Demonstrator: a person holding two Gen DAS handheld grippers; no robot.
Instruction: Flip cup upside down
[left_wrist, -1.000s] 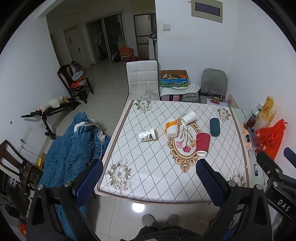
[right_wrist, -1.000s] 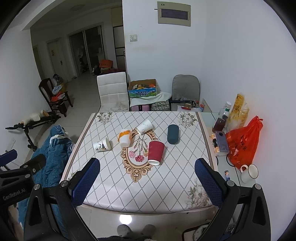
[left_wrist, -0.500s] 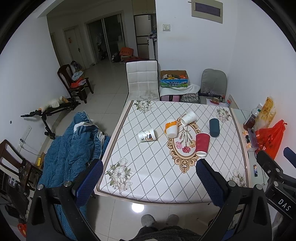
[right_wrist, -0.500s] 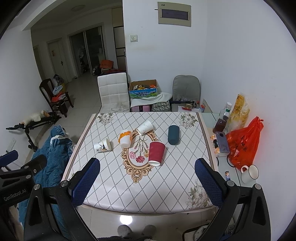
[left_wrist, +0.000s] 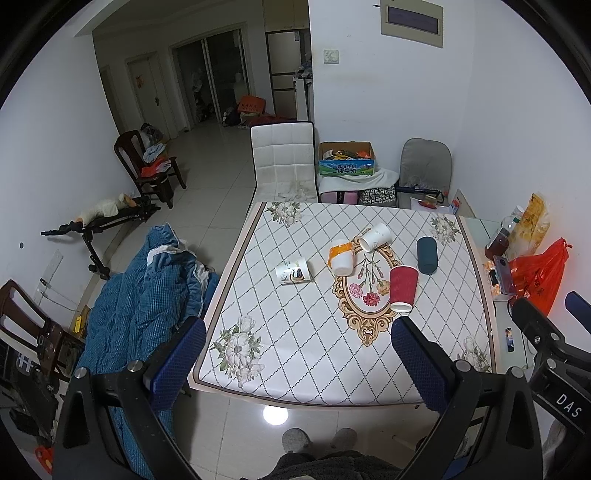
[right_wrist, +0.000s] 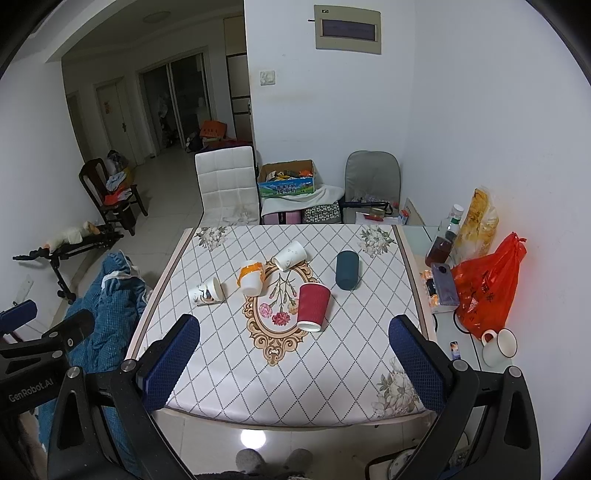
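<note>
Several cups lie on their sides on the table (left_wrist: 295, 350): a red ribbed cup (left_wrist: 403, 288) (right_wrist: 313, 305), a dark teal cup (left_wrist: 427, 254) (right_wrist: 347, 269), a plain white cup (left_wrist: 375, 237) (right_wrist: 291, 255), an orange-and-white cup (left_wrist: 341, 256) (right_wrist: 252, 277) and a printed white cup (left_wrist: 293, 271) (right_wrist: 207, 291). My left gripper (left_wrist: 299, 363) is open and empty, held high in front of the table's near edge. My right gripper (right_wrist: 293, 363) is open and empty at a similar height, to the right of the left one.
A white chair (left_wrist: 283, 162) stands at the table's far side. A blue quilt (left_wrist: 136, 306) lies left of the table. A side shelf on the right holds a red bag (right_wrist: 487, 284), bottles (right_wrist: 441, 242) and a white mug (right_wrist: 498, 345).
Both views have shifted very slightly; the cups have not moved and both grippers remain open.
</note>
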